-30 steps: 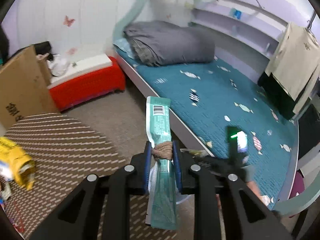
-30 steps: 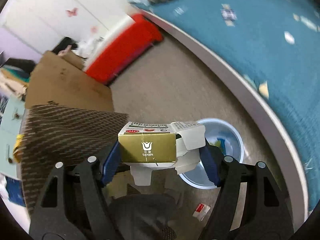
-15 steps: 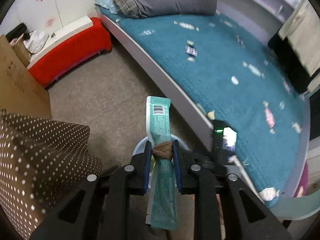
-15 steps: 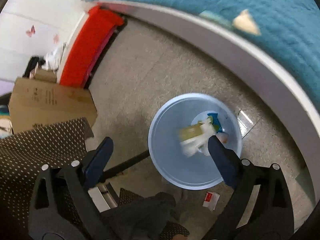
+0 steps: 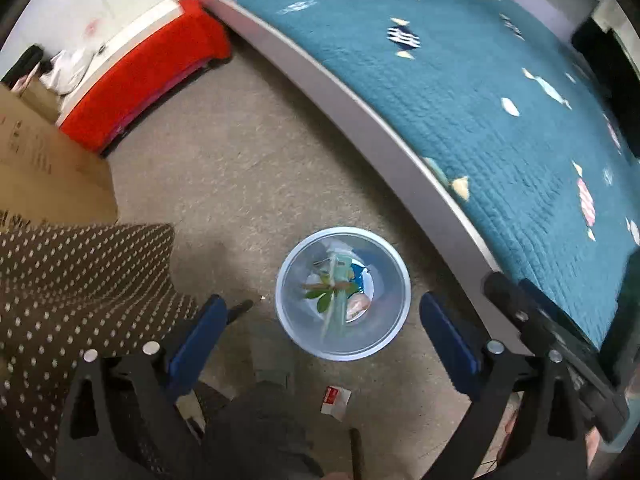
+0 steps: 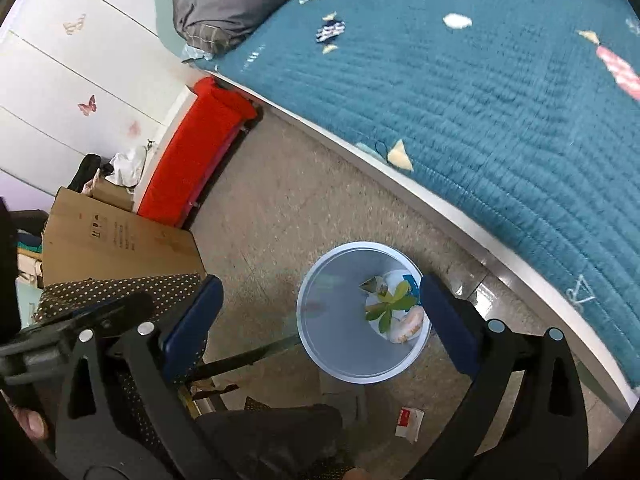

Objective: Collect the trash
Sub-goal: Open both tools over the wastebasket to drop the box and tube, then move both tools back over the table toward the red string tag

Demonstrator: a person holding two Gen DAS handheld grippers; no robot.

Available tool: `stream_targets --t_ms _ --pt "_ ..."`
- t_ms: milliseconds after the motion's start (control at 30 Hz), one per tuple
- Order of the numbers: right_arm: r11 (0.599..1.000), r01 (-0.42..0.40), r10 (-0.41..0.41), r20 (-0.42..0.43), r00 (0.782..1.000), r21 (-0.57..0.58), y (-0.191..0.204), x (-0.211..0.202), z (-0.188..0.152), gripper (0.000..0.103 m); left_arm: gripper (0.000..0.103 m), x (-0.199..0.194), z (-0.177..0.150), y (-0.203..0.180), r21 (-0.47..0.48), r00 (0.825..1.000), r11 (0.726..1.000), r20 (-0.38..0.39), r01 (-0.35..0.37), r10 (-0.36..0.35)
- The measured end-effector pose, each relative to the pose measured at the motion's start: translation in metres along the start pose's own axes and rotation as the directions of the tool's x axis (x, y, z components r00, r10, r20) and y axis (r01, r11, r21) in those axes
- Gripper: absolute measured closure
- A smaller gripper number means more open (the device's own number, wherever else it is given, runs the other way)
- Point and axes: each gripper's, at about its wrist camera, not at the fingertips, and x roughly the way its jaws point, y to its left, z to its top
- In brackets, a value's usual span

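Note:
A pale blue bin (image 5: pixel 296 332) stands on the floor beside the bed. My left gripper (image 5: pixel 324 316) hangs right above it, jaws opening wide, no pad touching anything. Below it the teal wrapper (image 5: pixel 339 280), blurred, drops among the trash in the bin. In the right wrist view the same bin (image 6: pixel 332 332) holds a green leafy scrap (image 6: pixel 390 306), a gold box (image 6: pixel 374 283) and a peach-coloured piece. My right gripper (image 6: pixel 322 300) is above the bin's left side, its jaws opening, empty. A small red and white scrap (image 5: pixel 335 397) lies on the floor near the bin.
The bed with a teal quilt (image 5: pixel 480 100) runs along the right, its grey frame close to the bin. A red bench (image 5: pixel 140 80) and a cardboard box (image 5: pixel 40 172) stand at the left. A brown dotted cloth (image 5: pixel 80 280) covers the surface at lower left.
The left gripper sank and tipped down over the bin, then let go of the teal wrapper. The right gripper dropped the gold box into the bin and stands open.

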Motion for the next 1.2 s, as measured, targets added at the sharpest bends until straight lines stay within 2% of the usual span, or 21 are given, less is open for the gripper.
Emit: stream_targets --t_ms 167,333,500,600,633,833,1033,1133,1200 --pt "0.999 0.010 -0.009 0.018 1.000 -0.044 0.021 -0.021 -0.005 0.006 0.008 -0.034 -0.008 0.008 -0.035 0.997 0.999 0.080 0.015 -0.012" --pt "0.996 -0.013 0.018 0.059 0.998 -0.090 0.058 -0.051 -0.010 0.006 0.008 -0.087 -0.023 0.018 -0.054 0.979 0.997 0.202 0.049 -0.037" --pt "0.980 -0.044 0.068 0.119 0.991 -0.192 0.115 -0.100 -0.018 0.006 0.008 -0.147 -0.047 0.035 -0.075 0.941 0.995 0.335 0.065 -0.037" --pt "0.964 -0.066 0.105 0.140 0.985 -0.257 0.151 -0.125 -0.024 0.006 0.008 -0.183 -0.065 0.053 -0.094 0.912 0.994 0.410 0.060 -0.017" --pt "0.958 -0.070 0.115 0.149 0.982 -0.278 0.164 -0.133 -0.027 0.006 0.008 -0.197 -0.075 0.062 -0.104 0.897 0.993 0.441 0.054 -0.003" --pt "0.918 -0.094 0.167 0.162 0.973 -0.386 0.224 -0.164 -0.049 0.006 0.008 -0.254 -0.119 0.104 -0.150 0.839 0.988 0.541 0.028 0.058" --pt "0.861 -0.153 0.229 0.100 0.968 -0.485 0.281 -0.171 -0.083 0.006 0.007 -0.289 -0.164 0.157 -0.225 0.796 0.974 0.583 -0.034 0.163" --pt "0.830 -0.195 0.258 0.051 0.965 -0.522 0.304 -0.167 -0.102 0.006 0.007 -0.298 -0.186 0.186 -0.276 0.786 0.960 0.584 -0.040 0.201" --pt "0.785 -0.221 0.272 0.002 0.962 -0.578 0.329 -0.161 -0.121 0.006 0.007 -0.302 -0.205 0.209 -0.320 0.781 0.946 0.580 -0.045 0.233"
